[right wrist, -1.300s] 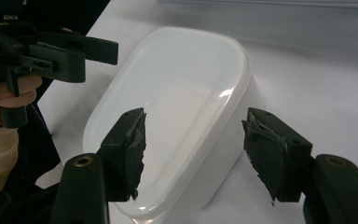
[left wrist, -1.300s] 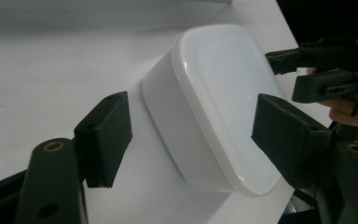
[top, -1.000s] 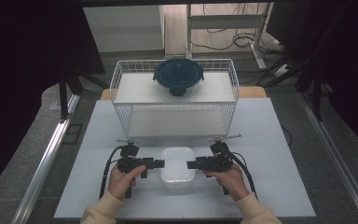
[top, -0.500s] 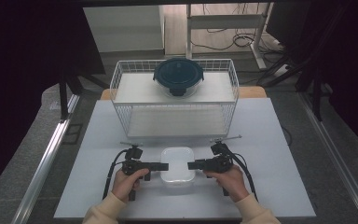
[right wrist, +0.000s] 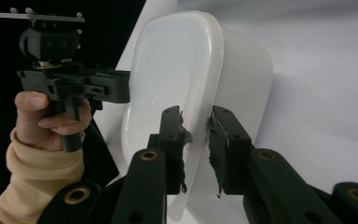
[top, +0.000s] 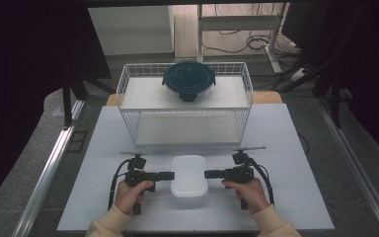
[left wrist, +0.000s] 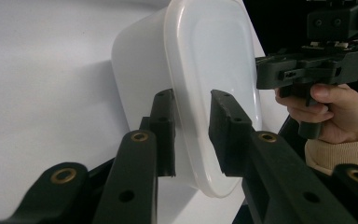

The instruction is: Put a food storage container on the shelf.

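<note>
The white tub [top: 189, 175] sits lidded at the table's [top: 286, 148] near middle, light and slick we judge, its thin rim the only purchase. Our left gripper [left wrist: 192, 135] and right gripper [right wrist: 196, 144] have just been closing and now pinch that rim from opposite sides. Beyond stands the wire basket [top: 128, 81].

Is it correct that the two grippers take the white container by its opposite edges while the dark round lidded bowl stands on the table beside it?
Not quite: the high view shows the dark round lidded bowl on top of the wire rack, not on the table.
</note>
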`<state>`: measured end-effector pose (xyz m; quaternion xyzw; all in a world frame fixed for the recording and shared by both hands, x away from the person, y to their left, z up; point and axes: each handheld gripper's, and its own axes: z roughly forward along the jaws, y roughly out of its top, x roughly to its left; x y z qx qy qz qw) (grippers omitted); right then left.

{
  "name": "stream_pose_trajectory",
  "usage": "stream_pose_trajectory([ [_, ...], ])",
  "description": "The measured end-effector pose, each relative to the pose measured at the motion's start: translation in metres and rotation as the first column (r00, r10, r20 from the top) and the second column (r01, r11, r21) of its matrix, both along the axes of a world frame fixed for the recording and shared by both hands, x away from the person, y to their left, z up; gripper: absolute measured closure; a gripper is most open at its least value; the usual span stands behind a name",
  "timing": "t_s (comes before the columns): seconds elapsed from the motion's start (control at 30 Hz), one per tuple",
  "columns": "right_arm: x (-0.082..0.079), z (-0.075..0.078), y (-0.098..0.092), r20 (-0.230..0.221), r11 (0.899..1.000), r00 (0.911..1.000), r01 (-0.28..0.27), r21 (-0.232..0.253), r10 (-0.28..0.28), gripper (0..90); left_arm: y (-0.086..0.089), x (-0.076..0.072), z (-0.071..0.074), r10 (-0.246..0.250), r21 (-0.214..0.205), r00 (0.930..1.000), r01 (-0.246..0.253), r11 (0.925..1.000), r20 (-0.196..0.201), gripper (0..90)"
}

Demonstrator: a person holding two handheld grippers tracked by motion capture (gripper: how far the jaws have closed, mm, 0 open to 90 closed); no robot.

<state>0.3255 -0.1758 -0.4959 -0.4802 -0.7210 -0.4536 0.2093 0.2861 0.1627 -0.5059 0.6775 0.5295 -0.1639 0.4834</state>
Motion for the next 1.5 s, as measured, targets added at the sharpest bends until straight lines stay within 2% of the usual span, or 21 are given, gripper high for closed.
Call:
stream_pose_trajectory([
  [0.2, -0.003, 0.004, -0.003, 0.014, 1.000, 0.9999, -0.006, 0.020, 0.005, 80.2, 0.002, -0.005, 0.007, 0.005, 0.001, 0.9995, -0.005, 1.0000, 0.031, 79.3],
  [0.4, -0.005, 0.008, -0.002, 0.052, 1.000, 0.9985, -0.017, 0.016, 0.017, 80.3, 0.002, -0.008, 0.012, 0.005, 0.001, 0.9989, -0.005, 1.0000, 0.046, 79.6],
  [0.6, -0.009, 0.019, -0.002, 0.101, 0.999, 0.9945, -0.031, 0.013, 0.030, 80.2, 0.004, -0.012, 0.023, -0.002, -0.007, 0.9967, 0.003, 1.0000, 0.082, 80.2],
  [0.77, -0.014, 0.032, 0.000, 0.165, 0.999, 0.9856, -0.037, 0.006, 0.036, 80.2, 0.006, -0.015, 0.032, -0.008, -0.008, 0.9928, 0.009, 0.9999, 0.119, 80.3],
  [1.1, -0.019, 0.048, 0.002, 0.233, 0.999, 0.9711, -0.049, -0.010, 0.050, 80.0, 0.007, -0.022, 0.049, -0.012, 0.006, 0.9822, 0.011, 0.9999, 0.188, 80.5],
  [1.3, -0.023, 0.062, 0.003, 0.278, 0.998, 0.9591, -0.046, -0.029, 0.053, 79.9, 0.006, -0.024, 0.059, -0.004, 0.007, 0.9757, 0.003, 1.0000, 0.219, 80.6],
  [1.4, -0.023, 0.068, 0.005, 0.311, 0.997, 0.9487, -0.041, -0.061, 0.059, 79.5, 0.004, -0.024, 0.067, -0.008, 0.034, 0.9690, 0.000, 0.9994, 0.247, 80.5],
  [1.5, -0.022, 0.073, 0.005, 0.332, 0.997, 0.9416, -0.037, -0.068, 0.057, 79.3, 0.004, -0.023, 0.074, -0.015, 0.033, 0.9640, 0.007, 0.9994, 0.265, 80.7],
])
